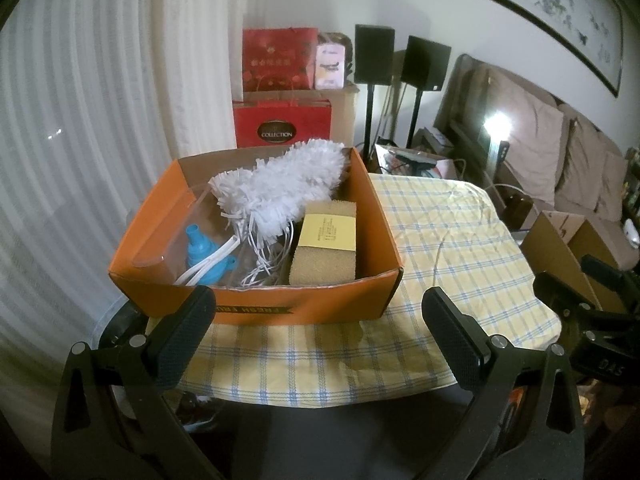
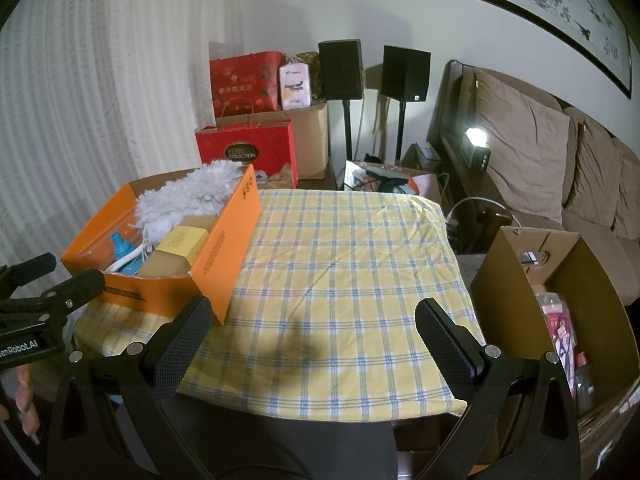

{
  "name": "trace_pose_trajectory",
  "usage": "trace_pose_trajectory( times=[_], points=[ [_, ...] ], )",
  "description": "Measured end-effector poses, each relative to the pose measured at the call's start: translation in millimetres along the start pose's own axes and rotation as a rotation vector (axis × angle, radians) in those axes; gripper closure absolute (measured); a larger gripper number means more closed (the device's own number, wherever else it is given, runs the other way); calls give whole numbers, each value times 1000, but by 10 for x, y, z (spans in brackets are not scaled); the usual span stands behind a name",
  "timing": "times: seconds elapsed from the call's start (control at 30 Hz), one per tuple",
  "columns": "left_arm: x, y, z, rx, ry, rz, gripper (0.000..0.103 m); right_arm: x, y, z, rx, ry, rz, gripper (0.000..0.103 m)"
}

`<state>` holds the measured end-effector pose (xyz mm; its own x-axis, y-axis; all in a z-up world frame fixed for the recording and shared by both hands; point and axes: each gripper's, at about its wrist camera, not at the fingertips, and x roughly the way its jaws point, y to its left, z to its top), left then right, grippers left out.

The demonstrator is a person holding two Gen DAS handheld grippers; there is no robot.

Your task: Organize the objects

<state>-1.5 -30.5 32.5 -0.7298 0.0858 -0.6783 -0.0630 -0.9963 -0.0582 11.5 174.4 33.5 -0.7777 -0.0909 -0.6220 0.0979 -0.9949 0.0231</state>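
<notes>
An orange cardboard box point(image 1: 304, 308) sits on the left part of a table with a yellow checked cloth point(image 1: 460, 240). In it lie a white fluffy duster point(image 1: 280, 184), a tan sponge block with a yellow label point(image 1: 326, 240) and a blue funnel point(image 1: 204, 248). My left gripper point(image 1: 316, 340) is open and empty, just in front of the box's near wall. The box also shows in the right wrist view point(image 2: 224, 240) at the left, with the duster point(image 2: 188, 196) and sponge point(image 2: 176, 252) inside. My right gripper point(image 2: 312, 344) is open and empty over the cloth point(image 2: 352, 272) near the table's front edge.
A brown open carton point(image 2: 520, 300) with packets stands right of the table. Red gift bags point(image 2: 248, 148) and a cardboard box point(image 2: 316, 140) stand behind it, beside two black speakers on stands point(image 2: 344, 68). A sofa with cushions point(image 2: 520, 152) is at the right; curtains hang at the left.
</notes>
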Motion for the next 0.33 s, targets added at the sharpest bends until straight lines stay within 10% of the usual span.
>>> trace_pose_trajectory(
  times=[0.33],
  points=[
    [-3,-17,-3,14,-9,14,0,5,9,-7,2,3,2,0]
  ],
)
